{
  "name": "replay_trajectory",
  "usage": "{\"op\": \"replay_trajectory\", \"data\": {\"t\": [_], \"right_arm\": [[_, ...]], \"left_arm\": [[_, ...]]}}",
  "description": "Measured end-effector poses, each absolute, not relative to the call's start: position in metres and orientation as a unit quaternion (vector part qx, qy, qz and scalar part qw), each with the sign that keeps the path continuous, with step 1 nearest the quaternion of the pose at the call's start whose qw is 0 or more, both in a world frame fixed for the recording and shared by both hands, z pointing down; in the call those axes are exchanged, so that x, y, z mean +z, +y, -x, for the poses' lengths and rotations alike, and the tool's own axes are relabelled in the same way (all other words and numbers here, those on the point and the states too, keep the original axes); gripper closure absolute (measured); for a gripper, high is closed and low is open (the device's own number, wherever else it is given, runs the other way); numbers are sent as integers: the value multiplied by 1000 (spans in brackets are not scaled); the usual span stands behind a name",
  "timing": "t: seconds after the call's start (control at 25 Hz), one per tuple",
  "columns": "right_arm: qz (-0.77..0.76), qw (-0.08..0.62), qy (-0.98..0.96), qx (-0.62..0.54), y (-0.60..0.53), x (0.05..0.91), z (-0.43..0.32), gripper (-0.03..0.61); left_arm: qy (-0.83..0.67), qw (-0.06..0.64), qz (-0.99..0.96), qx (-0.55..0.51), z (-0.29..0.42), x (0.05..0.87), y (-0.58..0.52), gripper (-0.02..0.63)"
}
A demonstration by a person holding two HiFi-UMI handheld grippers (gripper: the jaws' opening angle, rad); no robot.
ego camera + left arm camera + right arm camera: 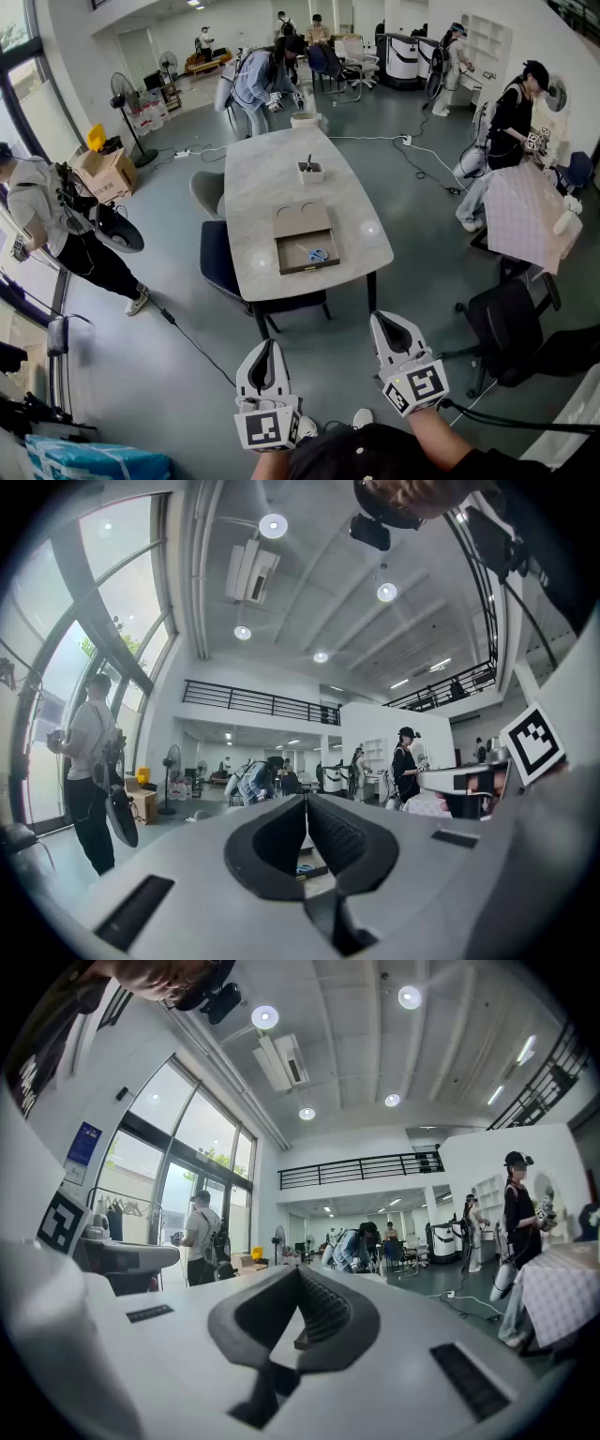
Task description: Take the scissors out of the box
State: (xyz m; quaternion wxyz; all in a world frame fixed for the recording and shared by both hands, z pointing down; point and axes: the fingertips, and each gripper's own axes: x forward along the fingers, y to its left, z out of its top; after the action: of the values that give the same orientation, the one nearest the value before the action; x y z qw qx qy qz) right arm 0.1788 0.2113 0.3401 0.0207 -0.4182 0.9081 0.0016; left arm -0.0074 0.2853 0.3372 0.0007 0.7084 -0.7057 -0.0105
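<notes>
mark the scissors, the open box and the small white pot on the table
Blue-handled scissors [317, 254]: head view, on the handles.
Open brown cardboard box [302, 269]: head view, on its near wall.
Small square white pot [310, 175]: head view, on its front wall.

We stand on a grey floor [187, 309] in a tall white hall. Ahead we see a pale oval table [272, 169] with a dark chair [217, 262] beside it. Tall windows [103, 649] line the left wall, and round ceiling lamps [273, 525] glow above a railed balcony [253, 702].
</notes>
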Motion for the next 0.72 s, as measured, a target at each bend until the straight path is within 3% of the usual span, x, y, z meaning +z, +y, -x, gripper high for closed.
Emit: {"op": "replay_trajectory", "data": {"t": [0.72], "right_arm": [[432, 29, 901, 4, 211, 335, -163, 583]], "left_arm": [[-697, 7, -717, -18, 24, 335, 284, 597]]}}
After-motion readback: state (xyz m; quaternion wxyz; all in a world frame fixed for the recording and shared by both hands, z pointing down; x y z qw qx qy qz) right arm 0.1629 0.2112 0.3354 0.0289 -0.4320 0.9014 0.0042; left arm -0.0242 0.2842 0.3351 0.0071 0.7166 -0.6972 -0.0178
